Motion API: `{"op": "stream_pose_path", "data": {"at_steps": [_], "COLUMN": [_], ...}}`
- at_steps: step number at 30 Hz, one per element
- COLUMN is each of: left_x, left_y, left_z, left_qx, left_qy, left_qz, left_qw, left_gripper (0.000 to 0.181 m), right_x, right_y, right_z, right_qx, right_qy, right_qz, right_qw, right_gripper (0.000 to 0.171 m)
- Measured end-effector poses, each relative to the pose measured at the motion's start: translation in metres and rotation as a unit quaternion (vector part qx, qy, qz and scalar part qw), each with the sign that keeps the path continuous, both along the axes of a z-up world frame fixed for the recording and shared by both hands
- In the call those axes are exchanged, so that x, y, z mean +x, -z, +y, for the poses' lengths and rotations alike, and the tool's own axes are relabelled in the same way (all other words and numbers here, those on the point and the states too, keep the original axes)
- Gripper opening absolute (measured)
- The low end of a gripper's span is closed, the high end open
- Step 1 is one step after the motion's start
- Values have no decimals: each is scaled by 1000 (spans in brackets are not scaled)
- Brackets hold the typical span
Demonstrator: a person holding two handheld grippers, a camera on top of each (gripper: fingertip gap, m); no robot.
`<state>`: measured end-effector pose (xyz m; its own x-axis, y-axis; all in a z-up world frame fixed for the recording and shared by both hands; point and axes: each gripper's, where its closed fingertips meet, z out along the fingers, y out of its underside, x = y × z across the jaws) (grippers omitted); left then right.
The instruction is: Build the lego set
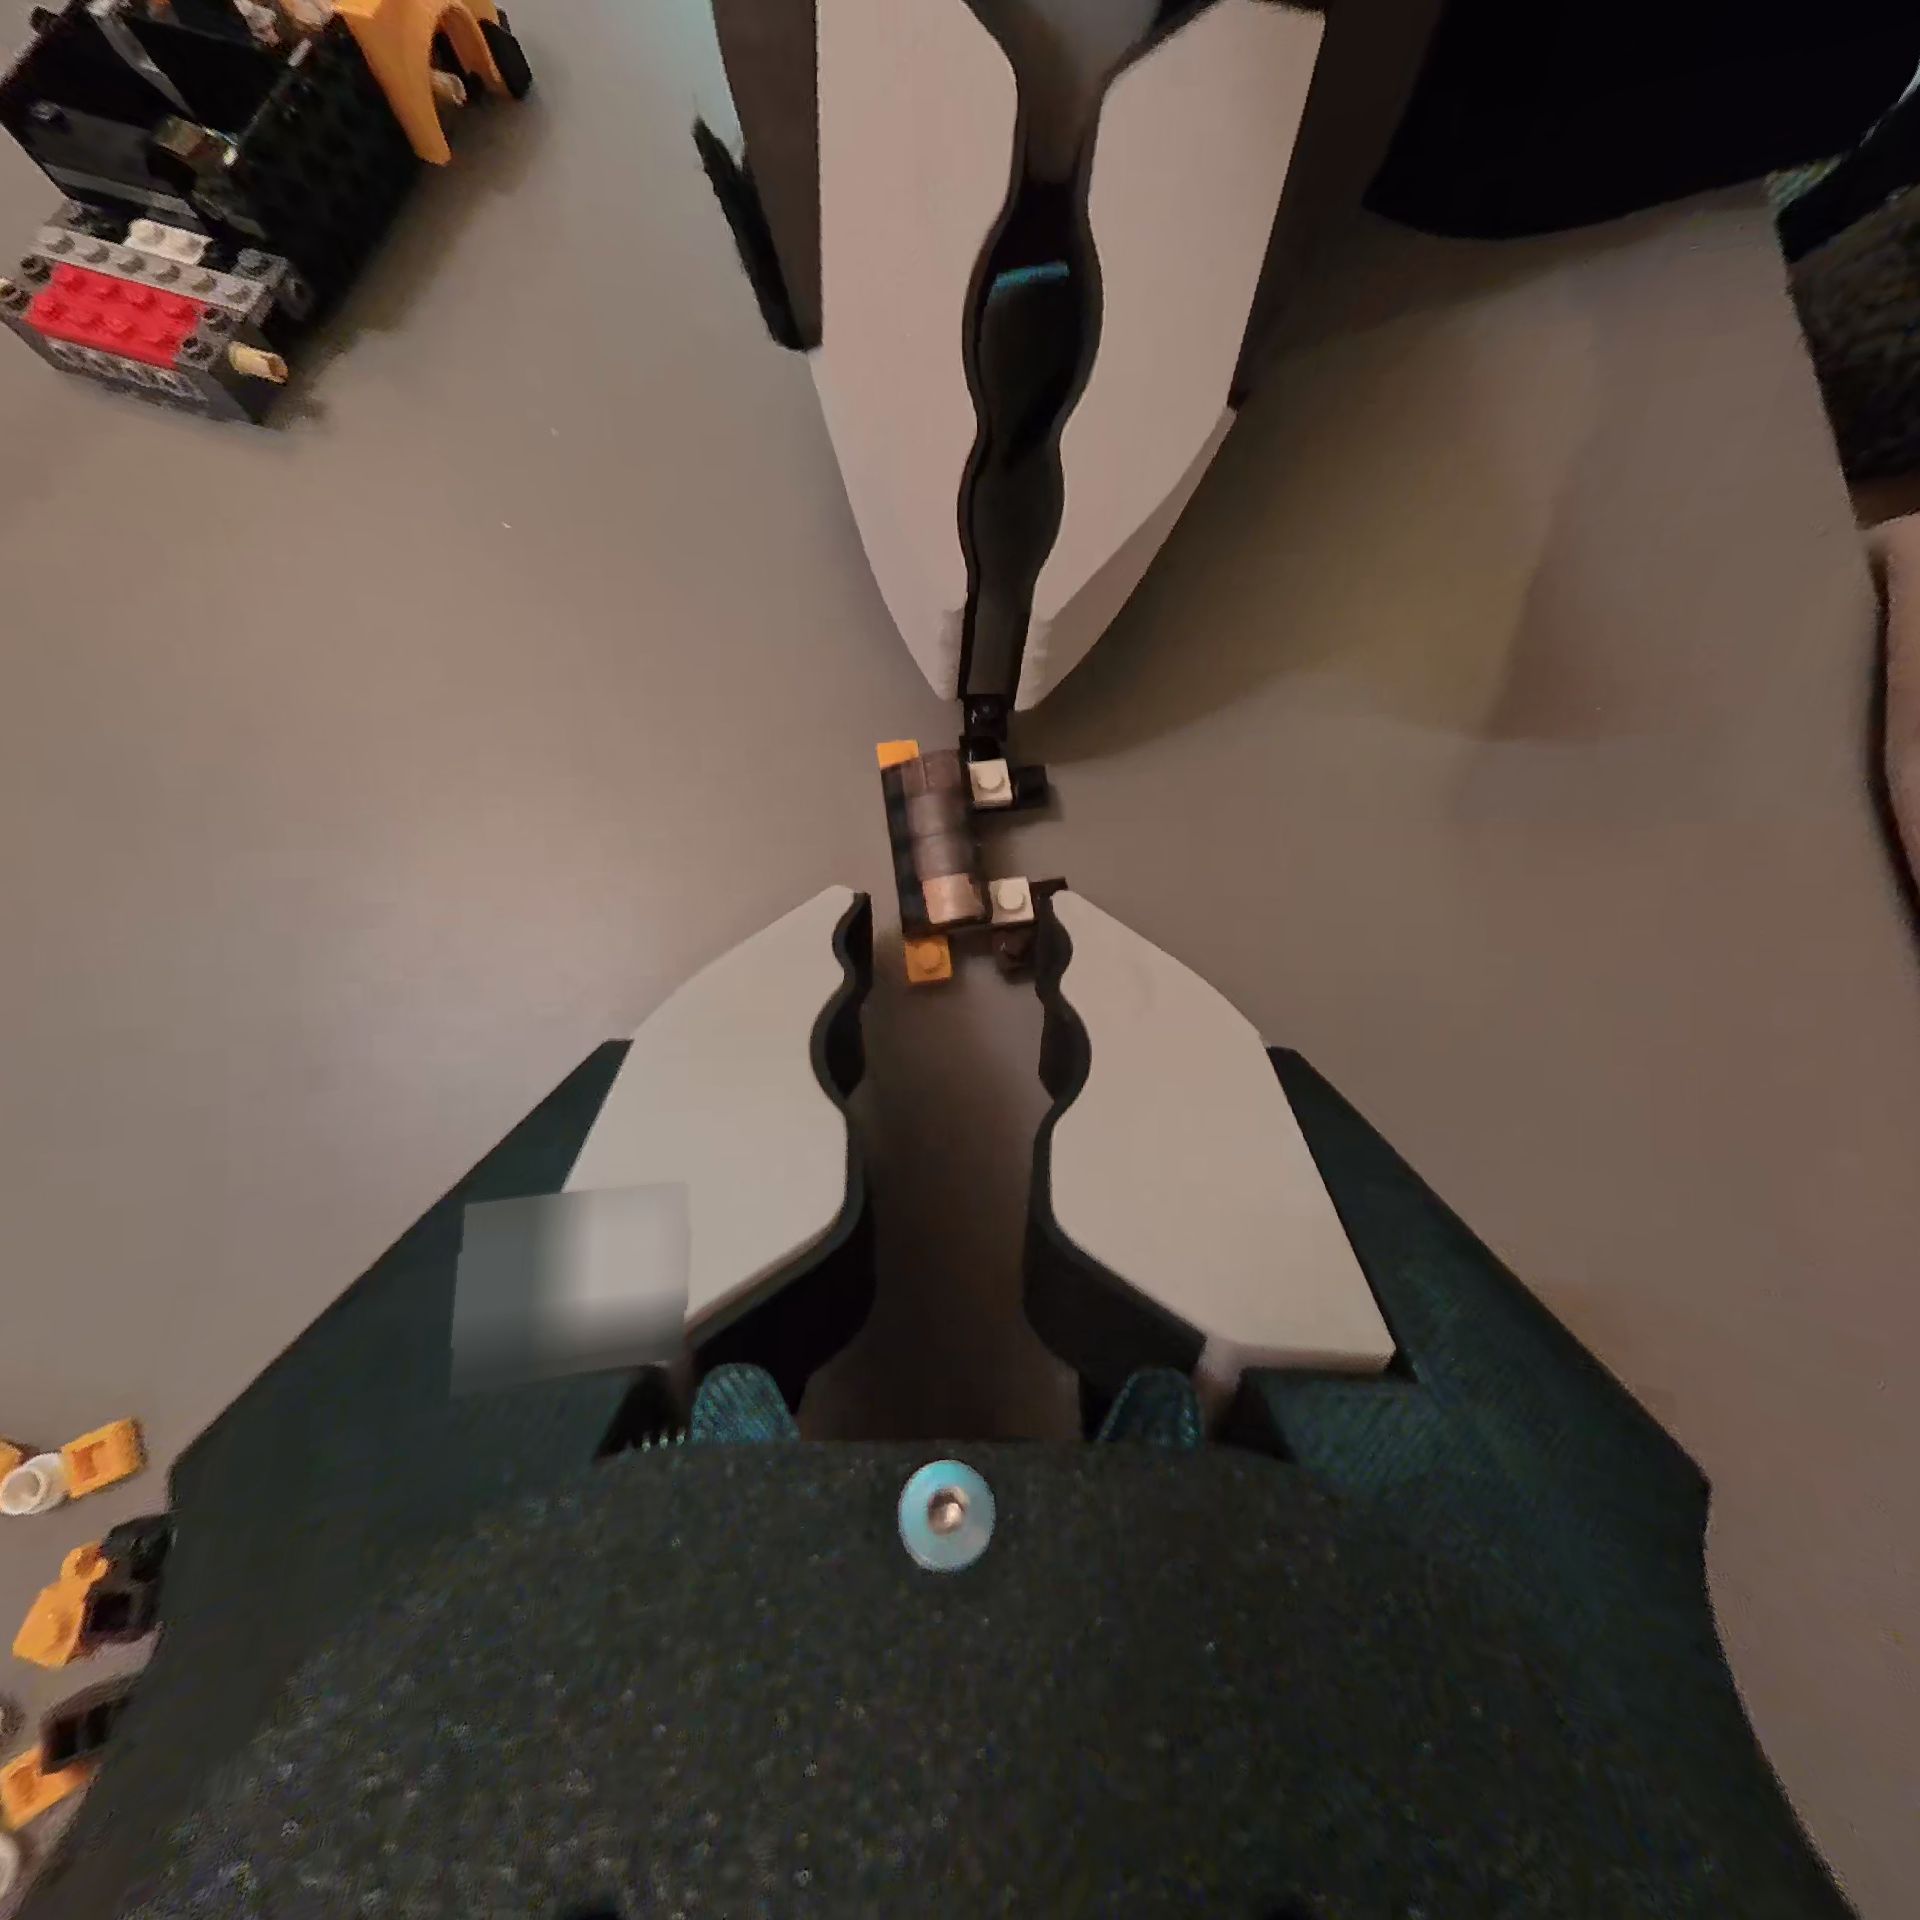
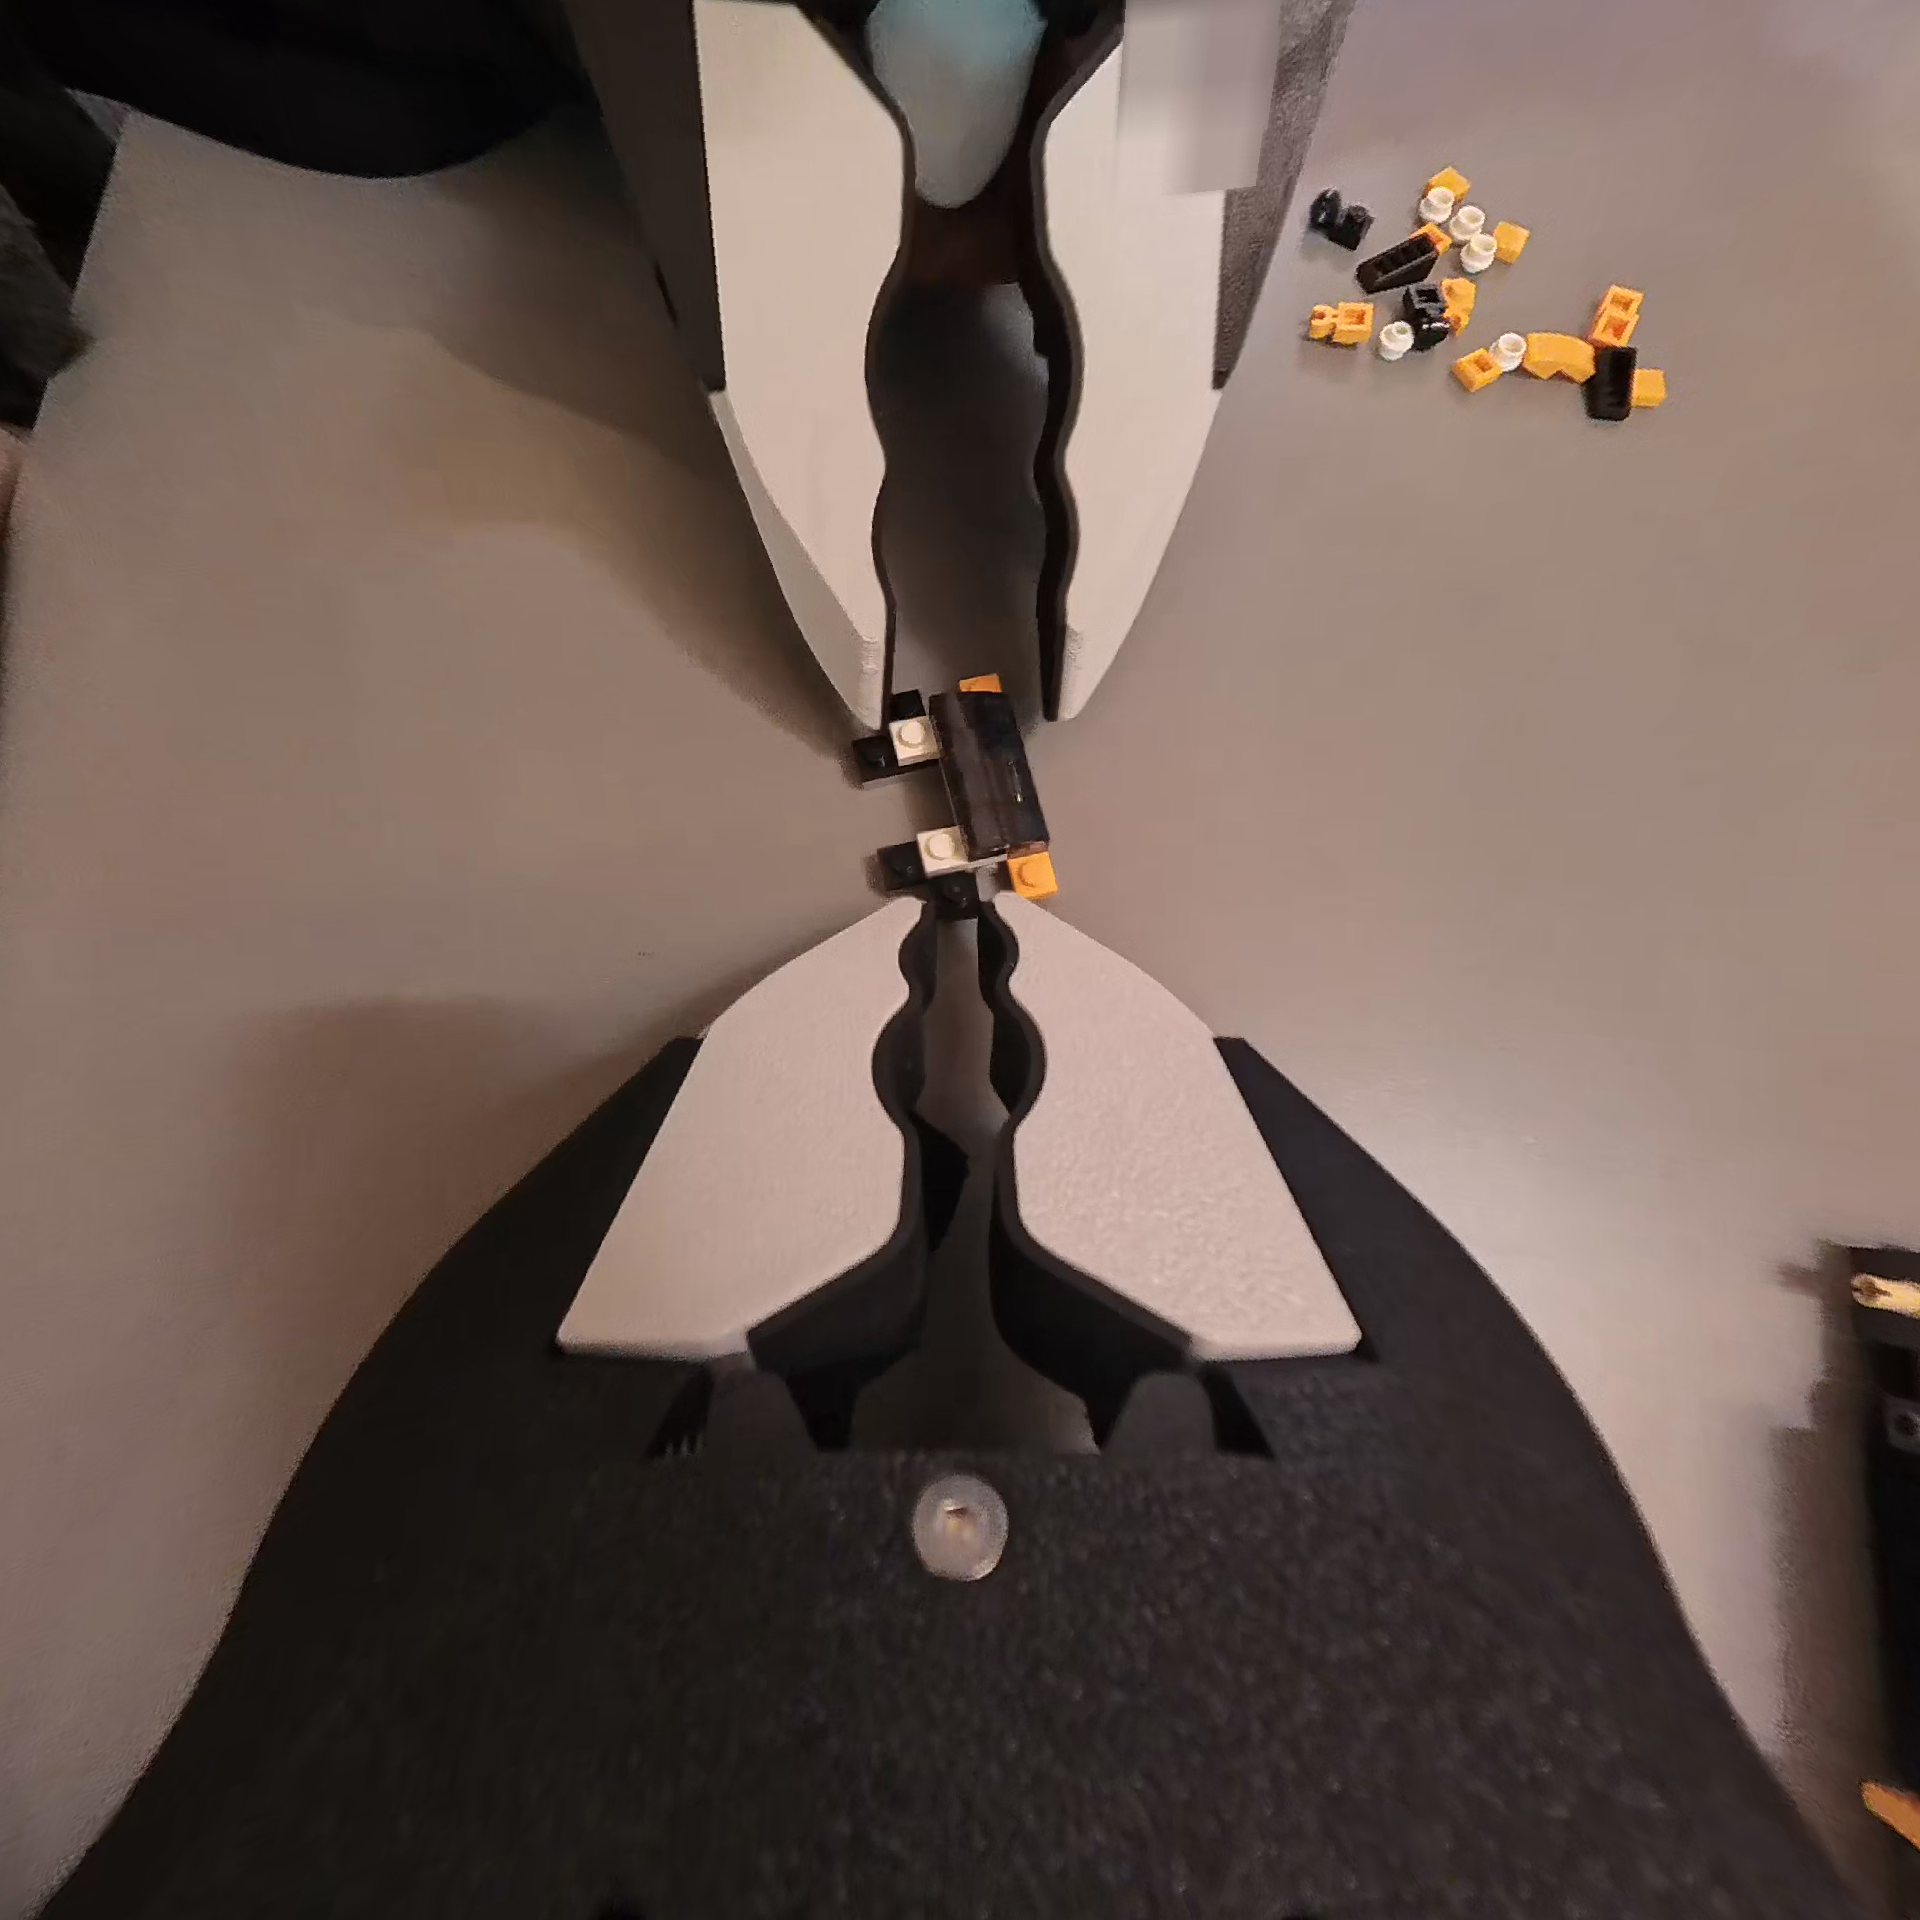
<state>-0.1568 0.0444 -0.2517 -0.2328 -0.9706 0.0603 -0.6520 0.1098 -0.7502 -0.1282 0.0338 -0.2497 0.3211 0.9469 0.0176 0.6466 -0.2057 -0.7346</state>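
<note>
The build looks partway done. A small lego piece sits between the two tools: the left hand-held gripper is spread around its near end, and the right hand-held gripper pinches a black tab on it. A larger lego block stands far off to the left gripper's left, and loose bricks wait unused on the table.

Your left wrist cam looks steeply down along its fingers at the grey table, very close. Right wrist cam does the same from the opposite side, facing back at it. Both share the small lego assembly mid-frame, each with the other gripper at 12 o'clock. Loose pieces: 1 o'clock in right view, 8 o'clock in left.
</note>
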Motion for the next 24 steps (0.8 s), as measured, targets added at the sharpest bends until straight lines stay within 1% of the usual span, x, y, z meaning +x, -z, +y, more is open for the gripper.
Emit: {"op": "stream_pose_path", "data": {"at_steps": [3, 6, 10, 24], "left_x": [7, 12, 14, 15], "left_y": [-2, 3, 4, 4], "left_z": [0, -1, -2, -5], "left_qx": [-21, -25, -27, -17], "left_qy": [-6, -7, -5, -3], "left_qz": [-1, 10, 11, 12], "left_qw": [1000, 1000, 1000, 1000], "left_gripper": [31, 30, 18, 17], "right_x": [0, 1, 0, -5], "right_y": [0, 1, 2, 5], "right_z": [0, -1, -3, -6], "right_qx": [-4, -7, -12, -16], "right_qy": [-6, -10, -17, -22], "right_qz": [-3, -8, -8, -16], "right_qw": [1000, 1000, 1000, 999], "right_gripper": [7, 7, 7, 7]}}
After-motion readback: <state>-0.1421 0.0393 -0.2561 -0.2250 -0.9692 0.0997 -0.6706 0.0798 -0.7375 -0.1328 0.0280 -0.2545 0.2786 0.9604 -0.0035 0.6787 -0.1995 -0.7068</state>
